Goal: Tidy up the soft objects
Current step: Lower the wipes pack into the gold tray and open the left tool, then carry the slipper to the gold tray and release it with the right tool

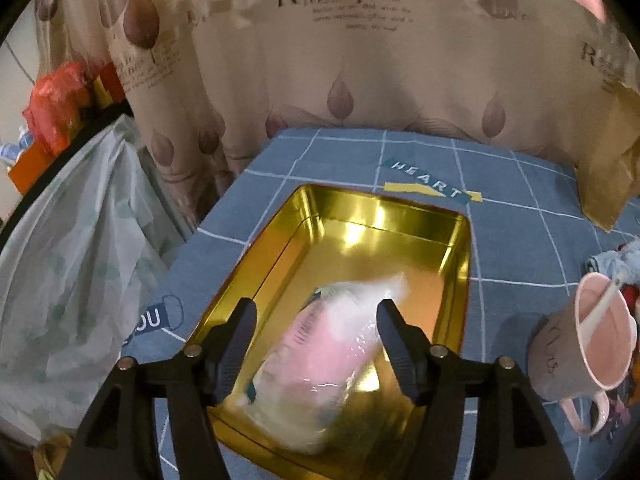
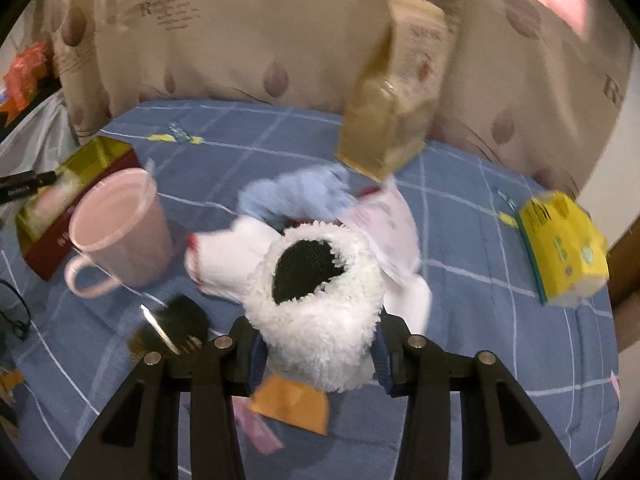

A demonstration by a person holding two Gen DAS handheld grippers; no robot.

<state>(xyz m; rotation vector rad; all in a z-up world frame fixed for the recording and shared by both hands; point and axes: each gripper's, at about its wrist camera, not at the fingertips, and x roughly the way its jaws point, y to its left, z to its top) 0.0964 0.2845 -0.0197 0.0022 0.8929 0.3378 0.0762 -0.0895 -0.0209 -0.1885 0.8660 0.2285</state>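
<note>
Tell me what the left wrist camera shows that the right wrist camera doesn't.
Only the left wrist view shows the inside of the gold tin, where a pink and white plastic-wrapped pack lies between the open left gripper jaws, and the white plastic bag. Only the right wrist view shows the right gripper shut on a fluffy white slipper, the yellow tissue pack and the light blue cloth. Both show the pink mug, blue checked tablecloth and patterned curtain.

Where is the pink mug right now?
The pink mug stands on the blue cloth, left in the right wrist view, between the gold tin and the white plush.
</note>
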